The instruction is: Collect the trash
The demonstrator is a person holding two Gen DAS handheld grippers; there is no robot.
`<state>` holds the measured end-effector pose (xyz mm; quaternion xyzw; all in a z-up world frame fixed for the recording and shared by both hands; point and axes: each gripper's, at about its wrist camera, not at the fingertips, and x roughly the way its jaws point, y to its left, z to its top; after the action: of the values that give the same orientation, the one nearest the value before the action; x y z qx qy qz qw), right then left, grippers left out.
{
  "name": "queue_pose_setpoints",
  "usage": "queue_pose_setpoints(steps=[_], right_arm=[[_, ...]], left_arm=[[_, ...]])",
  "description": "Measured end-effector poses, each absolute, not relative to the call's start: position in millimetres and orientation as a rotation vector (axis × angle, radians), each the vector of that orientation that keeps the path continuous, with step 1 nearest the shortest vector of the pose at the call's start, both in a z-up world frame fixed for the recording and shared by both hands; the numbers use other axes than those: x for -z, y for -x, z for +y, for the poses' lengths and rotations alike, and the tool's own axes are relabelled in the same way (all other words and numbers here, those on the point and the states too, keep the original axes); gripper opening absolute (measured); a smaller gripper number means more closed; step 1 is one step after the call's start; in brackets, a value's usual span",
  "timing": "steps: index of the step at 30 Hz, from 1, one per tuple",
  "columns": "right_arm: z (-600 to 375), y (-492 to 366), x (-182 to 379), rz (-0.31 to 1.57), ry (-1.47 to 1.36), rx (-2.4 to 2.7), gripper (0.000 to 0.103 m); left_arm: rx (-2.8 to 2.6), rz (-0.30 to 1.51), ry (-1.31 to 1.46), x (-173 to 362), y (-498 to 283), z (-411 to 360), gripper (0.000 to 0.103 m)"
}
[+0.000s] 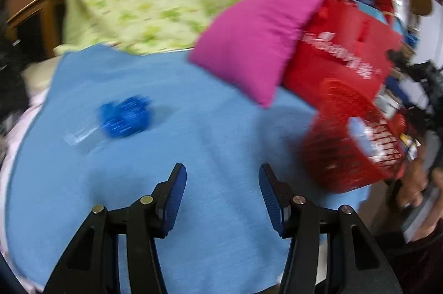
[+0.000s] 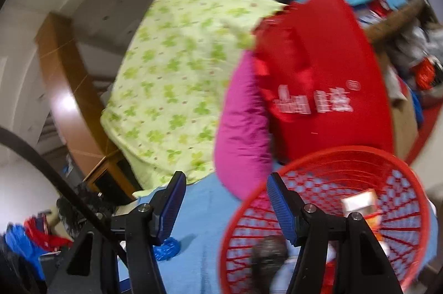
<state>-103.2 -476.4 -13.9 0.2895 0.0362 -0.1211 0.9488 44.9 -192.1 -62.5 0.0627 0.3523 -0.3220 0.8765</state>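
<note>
Left wrist view shows the left gripper (image 1: 223, 199) with its jaws standing apart and nothing between them, over a blue cloth (image 1: 193, 155) spread on what looks like a bed. Ahead of the jaws and off to their left lies a crumpled blue wrapper (image 1: 124, 118), with a clear bit of plastic (image 1: 80, 136) touching its near-left side; together they stretch slantwise, from the near left up toward the far right. The red basket (image 1: 346, 150) sits to the right of these jaws, already holding some scraps, with a pink pillow (image 1: 254, 50) and a red bag (image 1: 340, 50) behind it.

From the right wrist view, the right gripper (image 2: 225, 204) is also open and empty, its right jaw over the basket's rim (image 2: 318, 155). The wrapper shows low beside its left jaw, partly hidden.

The left gripper seems better placed for the wrapper: it lies clear in front of it, with open cloth between. Blur makes the wrapper's exact outline hard to read.
</note>
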Motion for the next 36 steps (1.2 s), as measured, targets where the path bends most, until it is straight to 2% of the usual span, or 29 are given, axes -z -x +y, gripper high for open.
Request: queue_pose_setpoints(steps=[6,12,24,36], right_arm=[[-423,69,10,0.104,-0.513,0.14,0.066],[-377,22,24,0.22,-0.491,0.053,0.066],[-323,-62,67,0.461,-0.585,-0.066,0.067],[-316,-156,119,0.653,-0.846,-0.149,0.069]], left_arm=[[0.467,0.741,-0.092,80,-71,-111,0.055],[0.352,0.746,-0.018,91,-89,-59,0.056],[0.324,0.773,0.028,125,-108,-25,0.056],[0.302,0.792,0.073,143,-129,2,0.056]])
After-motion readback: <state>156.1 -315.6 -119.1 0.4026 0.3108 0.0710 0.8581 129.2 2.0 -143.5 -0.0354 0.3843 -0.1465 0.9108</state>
